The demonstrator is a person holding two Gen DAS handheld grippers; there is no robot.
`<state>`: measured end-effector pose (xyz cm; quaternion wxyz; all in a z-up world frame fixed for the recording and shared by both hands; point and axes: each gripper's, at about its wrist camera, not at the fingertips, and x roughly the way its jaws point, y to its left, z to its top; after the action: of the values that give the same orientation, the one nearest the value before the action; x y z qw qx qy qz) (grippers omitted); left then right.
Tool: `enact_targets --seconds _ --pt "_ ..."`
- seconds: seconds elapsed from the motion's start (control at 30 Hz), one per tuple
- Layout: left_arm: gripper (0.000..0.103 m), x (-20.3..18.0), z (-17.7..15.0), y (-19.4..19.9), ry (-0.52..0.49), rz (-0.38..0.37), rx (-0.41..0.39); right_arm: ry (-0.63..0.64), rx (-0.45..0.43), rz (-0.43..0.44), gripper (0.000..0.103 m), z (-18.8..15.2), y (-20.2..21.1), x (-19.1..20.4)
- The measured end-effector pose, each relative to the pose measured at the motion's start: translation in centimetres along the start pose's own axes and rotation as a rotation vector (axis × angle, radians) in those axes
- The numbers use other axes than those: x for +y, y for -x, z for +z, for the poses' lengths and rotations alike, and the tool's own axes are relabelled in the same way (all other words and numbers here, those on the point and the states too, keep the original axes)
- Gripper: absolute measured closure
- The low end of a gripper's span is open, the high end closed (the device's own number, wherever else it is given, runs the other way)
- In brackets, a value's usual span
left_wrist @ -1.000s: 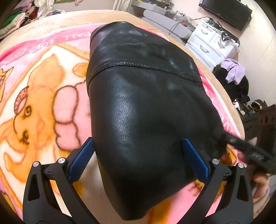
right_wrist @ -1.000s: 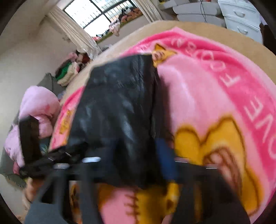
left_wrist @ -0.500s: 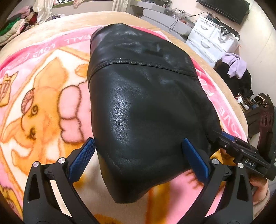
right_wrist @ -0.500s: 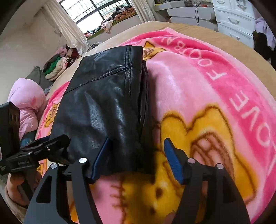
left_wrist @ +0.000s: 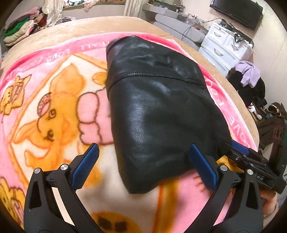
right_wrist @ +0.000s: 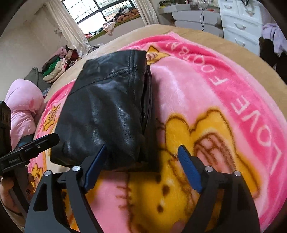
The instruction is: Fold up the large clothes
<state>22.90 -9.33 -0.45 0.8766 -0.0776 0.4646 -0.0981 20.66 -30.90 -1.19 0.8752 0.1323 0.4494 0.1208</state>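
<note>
Now | black leather garment (left_wrist: pixel 157 111) folded compact on pink blanket (left_wrist: pixel 53 100), 12 o'clock of both claws | left gripper (left_wrist: pixel 143 164) released, empty | right gripper (right_wrist: pixel 141 164) opening, jaws astride near corner, not pressing | fold looks finished; perhaps only tidying left

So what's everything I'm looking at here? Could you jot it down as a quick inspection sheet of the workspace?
Surface: pink cartoon blanket spread over a tan bed.
Job's things: black leather garment, folded into a compact bundle, lying on the blanket.
Clutter: piled clothes beyond the bed; pink padded bundle beside it.
Claws: left claw open, straddling the garment's near end without gripping; right claw opening, the garment's near corner between its pads, not pinched.
Cables: wires over a grey unit by the wall.
Surroundings: white drawers, wall screen, window with curtains.
</note>
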Motion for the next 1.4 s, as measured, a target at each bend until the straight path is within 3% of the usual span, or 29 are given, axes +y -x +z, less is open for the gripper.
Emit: enact_targets --seconds 0.13,0.3,0.83,1.13,1.4 --pt "0.009 0.2 -0.7 1.4 -0.003 0.018 -0.028 0.033 -0.057 -0.002 0.008 -0.5 2.4 1.2" --pt "0.009 0.2 -1.6 3.2 -0.011 0.026 -0.061 0.085 -0.112 -0.030 0.005 -1.2 4.8 2.6" --pt "0.009 0.2 -4.8 6.1 -0.012 0.013 -0.065 0.115 -0.143 -0.043 0.005 -4.4 7.8 4.3" --pt "0.009 0.1 -7.3 7.9 -0.013 0.006 -0.110 0.148 -0.224 -0.046 0.005 -6.6 9.9 5.3" --pt "0.009 0.4 -9.4 8.8 0.008 -0.001 -0.130 0.163 -0.219 -0.083 0.005 -9.5 10.2 5.4"
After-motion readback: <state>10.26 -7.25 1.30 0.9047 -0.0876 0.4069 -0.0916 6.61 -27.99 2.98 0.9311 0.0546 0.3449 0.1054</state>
